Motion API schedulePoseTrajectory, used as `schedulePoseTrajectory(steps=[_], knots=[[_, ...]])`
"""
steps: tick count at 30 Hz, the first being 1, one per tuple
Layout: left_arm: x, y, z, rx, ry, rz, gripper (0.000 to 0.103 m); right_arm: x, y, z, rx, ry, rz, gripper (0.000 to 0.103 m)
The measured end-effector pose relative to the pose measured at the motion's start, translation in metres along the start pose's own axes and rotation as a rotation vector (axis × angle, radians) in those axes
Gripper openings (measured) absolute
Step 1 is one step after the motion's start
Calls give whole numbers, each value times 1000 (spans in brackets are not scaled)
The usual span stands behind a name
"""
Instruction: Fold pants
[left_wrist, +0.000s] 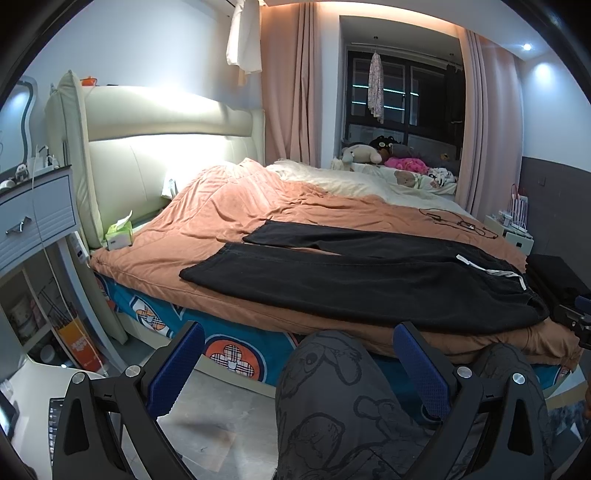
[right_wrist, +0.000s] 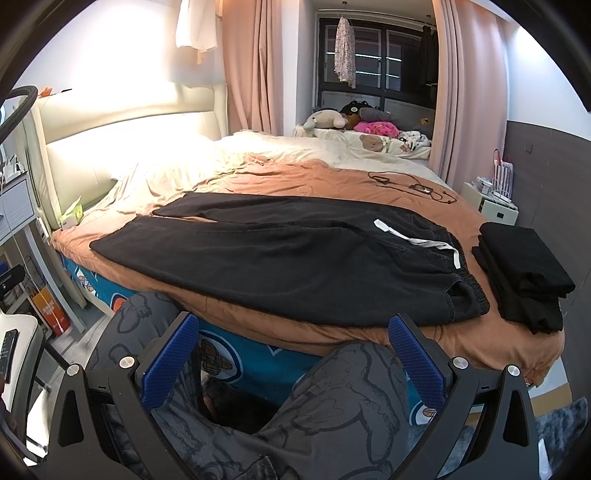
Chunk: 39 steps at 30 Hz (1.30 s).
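the black pants (right_wrist: 280, 254) lay spread flat along the near edge of the bed (right_wrist: 369, 332), legs toward the headboard, waistband beside a folded stack (right_wrist: 524, 273), likely so both ends were reachable. the left tool (left_wrist: 299, 365) and right tool (right_wrist: 291, 354) hung spread and empty above the person's knees.

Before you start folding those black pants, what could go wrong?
The pants lie close to the bed's near edge, so a careless pull might slide them off onto the floor. The white drawstring lies loose on top and could get bunched inside the fold. The folded black pile sits right beside the waistband, so the right gripper might knock it.
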<state>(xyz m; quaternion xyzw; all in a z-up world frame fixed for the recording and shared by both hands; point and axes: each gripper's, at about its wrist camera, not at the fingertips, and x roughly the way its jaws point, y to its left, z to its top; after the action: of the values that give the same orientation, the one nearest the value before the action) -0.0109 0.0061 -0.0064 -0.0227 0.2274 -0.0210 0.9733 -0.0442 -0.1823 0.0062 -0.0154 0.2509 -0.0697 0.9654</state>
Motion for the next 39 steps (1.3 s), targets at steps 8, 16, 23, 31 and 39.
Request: schedulePoseTrajectory(steps=[8,16,23,31,39], knots=[[-3,3,2,-13,-9,-3,102,1,0,1,-1,1,2,103],[2,9,10,-27,-20,12,102,5,-7,6,7,-7,15,103],[23,12,16,-39,9,22,102,25,-12,14,20,18,17,103],[47,13,29,-47,40,29,102,43,-30,24,72,19,-10,103],[75,13,39,-44,70,29,103,64,-43,28,107,53,-44,103]])
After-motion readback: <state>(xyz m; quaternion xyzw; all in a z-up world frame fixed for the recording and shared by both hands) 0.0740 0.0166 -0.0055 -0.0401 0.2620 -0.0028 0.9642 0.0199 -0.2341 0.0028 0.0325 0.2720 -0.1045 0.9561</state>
